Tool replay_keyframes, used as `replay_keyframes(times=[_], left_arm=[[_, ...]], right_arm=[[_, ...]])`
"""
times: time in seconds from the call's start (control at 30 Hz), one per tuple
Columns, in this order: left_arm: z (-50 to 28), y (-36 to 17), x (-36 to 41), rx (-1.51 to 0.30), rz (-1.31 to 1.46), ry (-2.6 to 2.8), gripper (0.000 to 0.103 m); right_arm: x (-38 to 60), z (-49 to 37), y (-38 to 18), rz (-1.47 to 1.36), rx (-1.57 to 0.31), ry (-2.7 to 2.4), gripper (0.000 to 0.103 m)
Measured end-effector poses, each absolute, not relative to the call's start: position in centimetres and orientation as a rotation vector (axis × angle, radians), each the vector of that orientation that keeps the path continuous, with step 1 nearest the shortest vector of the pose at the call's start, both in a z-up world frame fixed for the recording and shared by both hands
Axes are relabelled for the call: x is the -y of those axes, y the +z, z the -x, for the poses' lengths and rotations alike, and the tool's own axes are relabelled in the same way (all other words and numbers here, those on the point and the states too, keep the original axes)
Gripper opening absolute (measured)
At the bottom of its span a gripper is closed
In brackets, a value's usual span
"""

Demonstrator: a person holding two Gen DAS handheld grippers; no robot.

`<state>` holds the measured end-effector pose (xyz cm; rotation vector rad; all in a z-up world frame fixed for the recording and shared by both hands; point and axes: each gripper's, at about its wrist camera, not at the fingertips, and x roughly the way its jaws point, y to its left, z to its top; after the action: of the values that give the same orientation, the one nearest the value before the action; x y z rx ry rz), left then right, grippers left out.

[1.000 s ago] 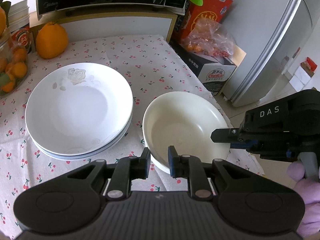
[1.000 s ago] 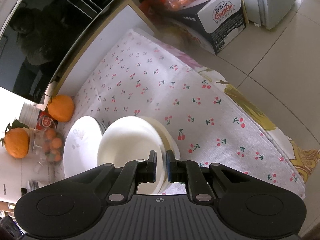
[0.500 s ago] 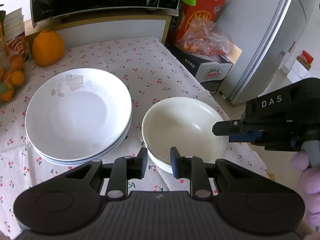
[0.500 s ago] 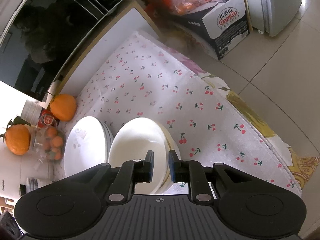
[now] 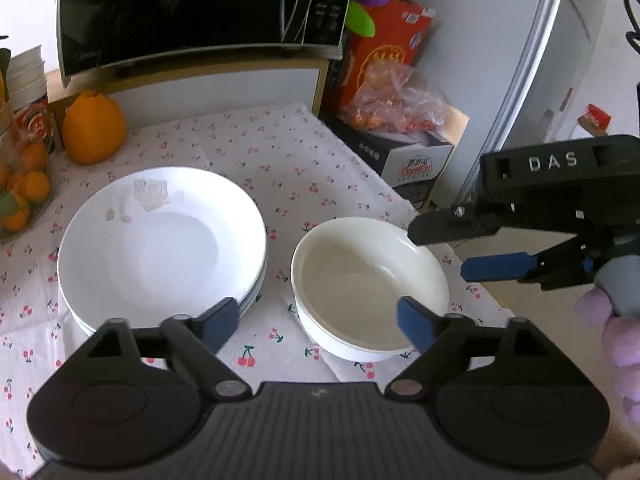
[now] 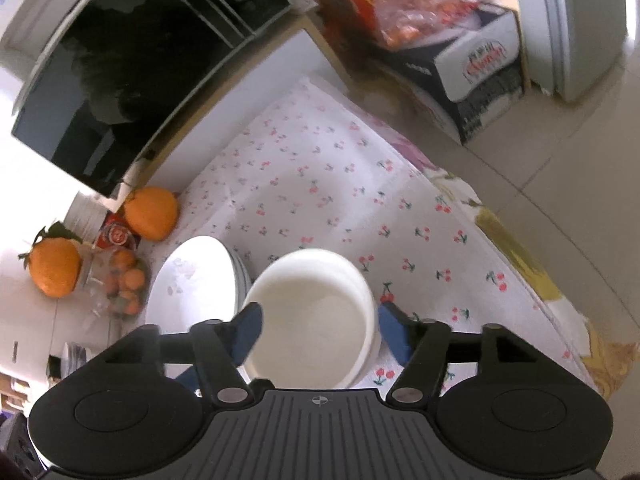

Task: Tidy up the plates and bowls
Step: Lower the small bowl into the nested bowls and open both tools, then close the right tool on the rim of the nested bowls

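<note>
Two cream bowls sit nested on the cherry-print cloth, right of a stack of white plates. My left gripper is at the bowls' near rim. Its jaws are opening and stand wide, with the pads off the rim. My right gripper hovers at the bowls' right rim, jaws opening, touching nothing. In the right wrist view the bowls lie between the spread fingers of my right gripper, and the plates are to their left.
A microwave stands on a shelf behind the table. A large orange and a jar of small oranges sit at the back left. Boxes and a fridge stand off the table's right edge. A purple-gloved hand holds the right gripper.
Both grippers were shut on the top bowl's rim and have opened wide. The bowl now rests nested in the lower bowl. Neither hand has shifted much.
</note>
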<state>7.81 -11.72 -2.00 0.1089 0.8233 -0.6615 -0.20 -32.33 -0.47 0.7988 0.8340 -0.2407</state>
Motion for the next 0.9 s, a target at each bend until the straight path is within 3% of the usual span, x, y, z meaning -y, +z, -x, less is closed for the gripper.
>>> replay_keyframes(times=[0.17, 0.53, 0.9], left_arm=[[-7.2, -2.1, 11.0, -0.759, -0.137, -0.688, 0.098], [-5.9, -3.0, 9.7, -0.698, -0.199, -0.738, 0.101], [-5.3, -5.1, 10.9, -0.693, -0.234, -0.805, 0.101]], right_arm=[[31.8, 0.0, -0.1, -0.710, -0.814, -0.216, 0.079], [31.5, -0.1, -1.2, -0.498, -0.839, -0.246, 0.080], [31.7, -0.4, -2.8, -0.509, -0.795, -0.189, 0.080]])
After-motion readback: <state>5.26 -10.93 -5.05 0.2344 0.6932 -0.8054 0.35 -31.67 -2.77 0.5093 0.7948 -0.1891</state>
